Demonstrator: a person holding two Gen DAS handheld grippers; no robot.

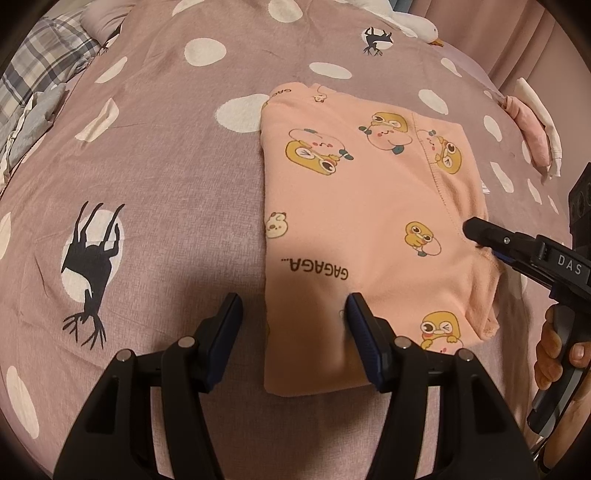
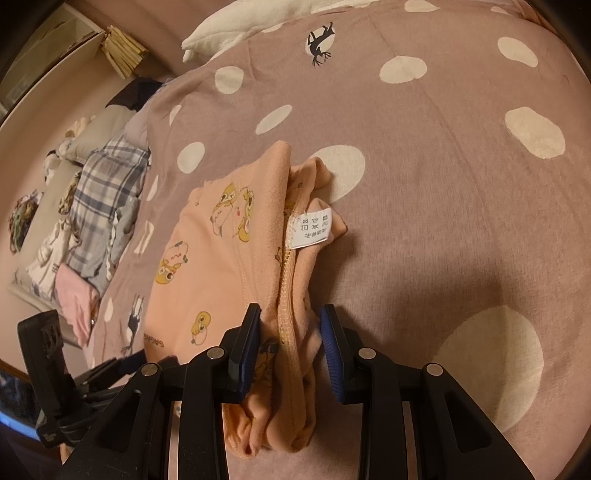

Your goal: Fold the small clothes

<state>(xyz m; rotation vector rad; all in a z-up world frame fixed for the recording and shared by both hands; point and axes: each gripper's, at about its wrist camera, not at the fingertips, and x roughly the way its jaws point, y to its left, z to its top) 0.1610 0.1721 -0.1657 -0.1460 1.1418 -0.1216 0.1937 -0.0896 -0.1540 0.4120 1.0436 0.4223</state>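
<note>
A small peach garment with cartoon duck prints and "GAGAGA" lettering lies folded on the bed. My left gripper is open, straddling its near left edge, one finger on the cloth and one over the bedsheet. In the right wrist view the garment has a bunched right edge with a white care label. My right gripper is open, its jaws on either side of that bunched edge, without pinching it. It also shows in the left wrist view at the garment's right side.
The bed has a mauve sheet with white dots and deer prints. A plaid cloth and other clothes lie at one side. A pink and white folded item lies on the far right. A white pillow is at the back.
</note>
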